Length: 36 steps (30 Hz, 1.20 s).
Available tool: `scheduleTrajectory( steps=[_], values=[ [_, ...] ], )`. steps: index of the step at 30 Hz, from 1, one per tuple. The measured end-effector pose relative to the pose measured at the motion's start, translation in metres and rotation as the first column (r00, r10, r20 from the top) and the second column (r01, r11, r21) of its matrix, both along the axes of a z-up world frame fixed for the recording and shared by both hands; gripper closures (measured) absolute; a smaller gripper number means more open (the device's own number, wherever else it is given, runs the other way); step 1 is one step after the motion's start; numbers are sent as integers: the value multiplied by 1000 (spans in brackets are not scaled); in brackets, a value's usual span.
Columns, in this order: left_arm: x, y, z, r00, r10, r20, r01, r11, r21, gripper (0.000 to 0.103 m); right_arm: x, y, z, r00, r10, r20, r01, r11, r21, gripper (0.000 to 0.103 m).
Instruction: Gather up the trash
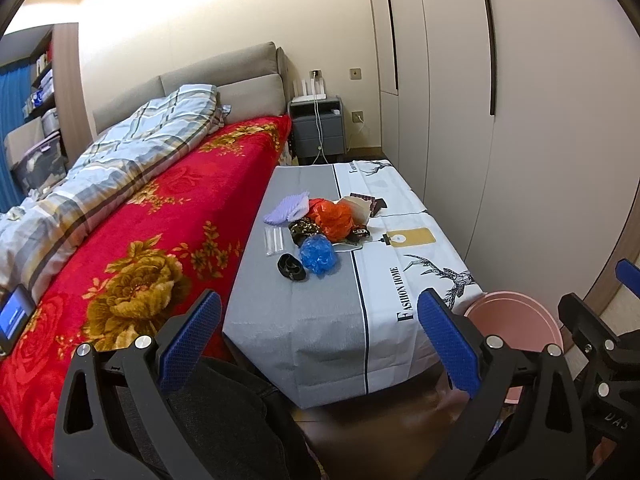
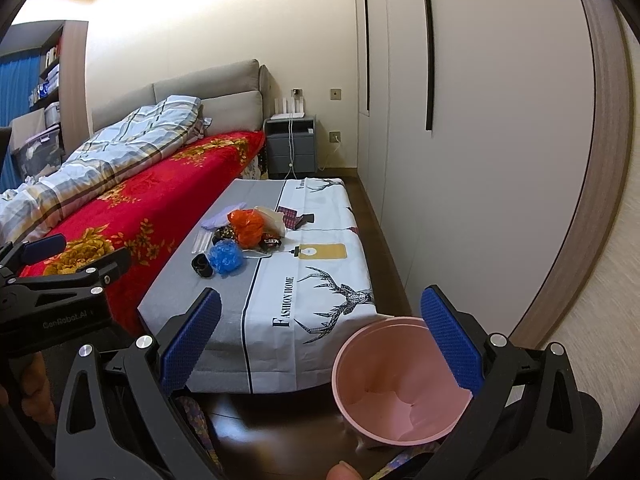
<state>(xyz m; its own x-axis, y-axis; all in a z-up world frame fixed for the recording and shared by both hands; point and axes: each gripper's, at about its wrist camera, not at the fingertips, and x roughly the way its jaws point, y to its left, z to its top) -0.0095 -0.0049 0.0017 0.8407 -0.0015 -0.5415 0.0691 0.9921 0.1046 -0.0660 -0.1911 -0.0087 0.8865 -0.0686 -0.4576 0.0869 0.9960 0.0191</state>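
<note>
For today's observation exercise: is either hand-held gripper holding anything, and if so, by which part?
Nothing is held. The left hand-held gripper and right hand-held gripper are both open and empty; the trash pile lies untouched on the table.

A bed (image 1: 160, 208) with a red floral blanket (image 1: 132, 264) lies along the cream wall (image 1: 208, 20). Beyond the bed's headboard stands a grey nightstand (image 1: 317, 130); opposite the bed, pale wardrobe doors (image 1: 540, 100).

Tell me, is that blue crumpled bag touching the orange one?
Apart. The left wrist view shows a strip of dark wrapper between the blue bag and the orange bag.
</note>
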Motion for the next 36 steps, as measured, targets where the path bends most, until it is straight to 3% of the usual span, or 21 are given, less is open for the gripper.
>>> scheduleTrajectory(
  steps=[36],
  values=[
    [-2, -1, 4, 1000, -2, 5, 2, 1000, -2, 8, 1, -5, 4, 1000, 5, -4, -5, 1000, 3, 5]
  ],
)
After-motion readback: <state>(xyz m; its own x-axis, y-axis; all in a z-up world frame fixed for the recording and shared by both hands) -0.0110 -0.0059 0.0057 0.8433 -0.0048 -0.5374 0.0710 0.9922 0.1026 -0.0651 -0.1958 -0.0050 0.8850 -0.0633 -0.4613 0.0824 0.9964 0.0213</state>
